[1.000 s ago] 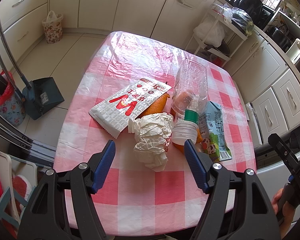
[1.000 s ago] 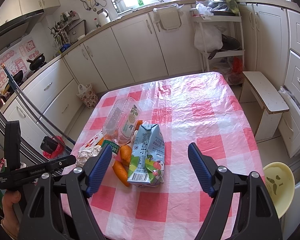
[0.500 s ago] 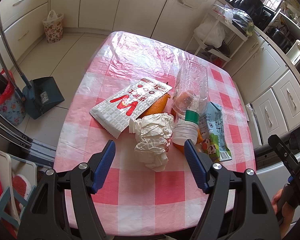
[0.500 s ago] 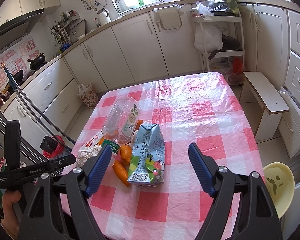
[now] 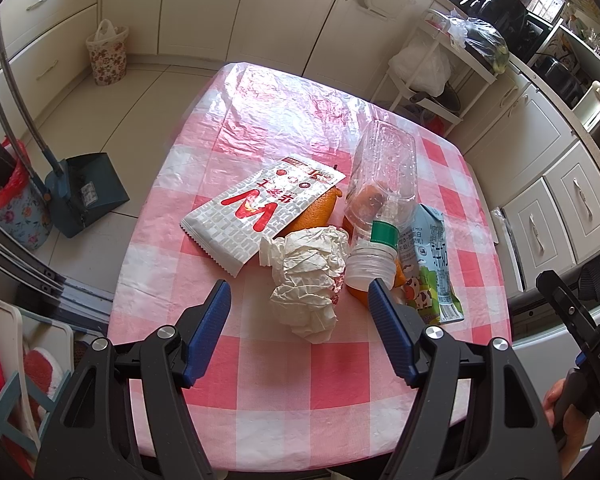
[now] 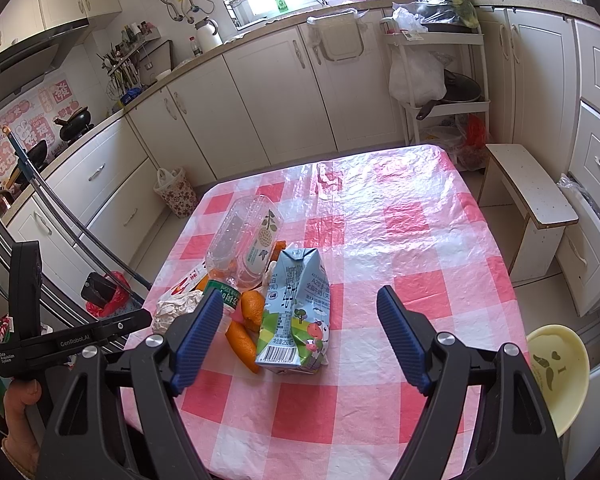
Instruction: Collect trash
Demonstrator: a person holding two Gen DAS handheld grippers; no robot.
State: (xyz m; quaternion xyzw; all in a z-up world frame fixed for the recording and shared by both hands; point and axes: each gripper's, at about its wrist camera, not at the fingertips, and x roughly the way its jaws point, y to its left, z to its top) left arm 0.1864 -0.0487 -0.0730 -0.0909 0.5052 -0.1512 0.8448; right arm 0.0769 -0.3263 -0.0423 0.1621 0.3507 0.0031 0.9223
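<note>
Left wrist view: nothing changed, both hand-held grippers point(image 5: 300, 300) point(image 6: 300, 308) still spread, empty, above the trash pile point(image 5: 312, 248).

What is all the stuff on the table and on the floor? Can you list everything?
table: one, pink and white checked cover, middle of the kitchen
snack wrapper: one, white with a red M, lying partly on orange peel
crumpled paper: one, white, nearest the left gripper
plastic bottle: one, clear with a green band, lying on its side
milk carton: one, blue and green, lying flat beside the bottle
orange peel: several pieces, orange, among the trash
dustpan: one, dark blue, on the floor
flowered bin: one, floral, by the cabinets
left gripper: fingers blue, open, nothing between them
right gripper: fingers blue, open, holding nothing
</note>
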